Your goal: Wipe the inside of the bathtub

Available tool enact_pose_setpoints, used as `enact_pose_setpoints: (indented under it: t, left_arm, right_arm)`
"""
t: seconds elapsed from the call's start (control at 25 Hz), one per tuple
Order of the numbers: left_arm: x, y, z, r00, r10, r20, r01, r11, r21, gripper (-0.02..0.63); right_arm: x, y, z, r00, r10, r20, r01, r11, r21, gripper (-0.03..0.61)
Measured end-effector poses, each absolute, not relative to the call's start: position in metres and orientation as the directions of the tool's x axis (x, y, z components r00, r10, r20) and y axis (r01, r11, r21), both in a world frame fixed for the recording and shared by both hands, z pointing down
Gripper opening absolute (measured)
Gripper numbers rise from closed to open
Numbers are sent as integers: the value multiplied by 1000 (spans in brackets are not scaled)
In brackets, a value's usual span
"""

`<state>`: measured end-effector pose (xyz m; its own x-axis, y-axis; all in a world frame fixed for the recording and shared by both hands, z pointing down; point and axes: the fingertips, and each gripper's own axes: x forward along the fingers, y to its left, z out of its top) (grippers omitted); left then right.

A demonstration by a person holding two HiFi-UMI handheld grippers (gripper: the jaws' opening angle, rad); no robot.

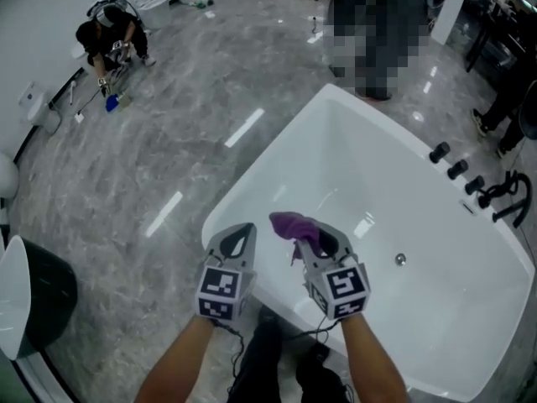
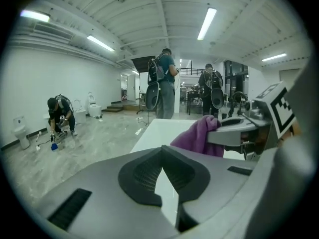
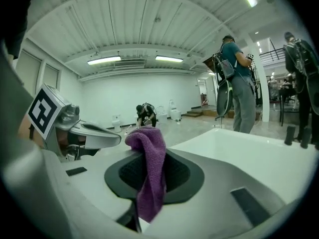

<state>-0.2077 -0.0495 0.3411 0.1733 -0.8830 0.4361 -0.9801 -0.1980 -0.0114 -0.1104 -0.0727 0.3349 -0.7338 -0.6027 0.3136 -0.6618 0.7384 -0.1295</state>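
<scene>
1. The right gripper (image 1: 317,235) (image 3: 149,159) sits in the lower middle of the head view. Its jaws are clamped on a purple cloth (image 1: 294,223) (image 3: 152,173).
2. The cloth bunches above the jaw tips and hangs down between them. It is held in the air over the near rim of the bathtub (image 1: 436,217) (image 3: 244,146), not touching it.
3. The left gripper (image 1: 238,232) (image 2: 160,152) is just beside the right one, to its left. Its jaw tips are together with nothing between them.
4. The white bathtub fills the lower right of the head view, with a drain (image 1: 400,259) in its bottom and dark taps (image 1: 457,170) on its far right rim.
5. On the grey marble floor (image 1: 168,141) in the upper left, a person (image 1: 109,34) crouches, well apart from the tub.
</scene>
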Motion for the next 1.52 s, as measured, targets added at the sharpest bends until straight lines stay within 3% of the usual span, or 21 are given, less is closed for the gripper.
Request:
enact_pose_setpoints:
  t: [0.24,0.8,1.12,1.52]
  left_arm:
    - [-230,-73,395,215,-840,498,-971,-236,21,6]
    - [-226,-122,474,204,-769,606,-976,-209,63,6]
    - [-215,-136,482,232,-749,621,-968,-244,68,6]
    - [-202,-153,502,273,-727,630,-952,-299,68,7]
  right_arm:
    - [-144,-101,410,-680,-606,413,-705,695,-142,75]
    - [-204,-177,544,-691,-551,468,-687,702,-187,75]
    - [-213,-226,556,-681,-594,428,-703,693,-159,74]
    - [-168,-317,561,-644,-668,373,-743,663,-96,71]
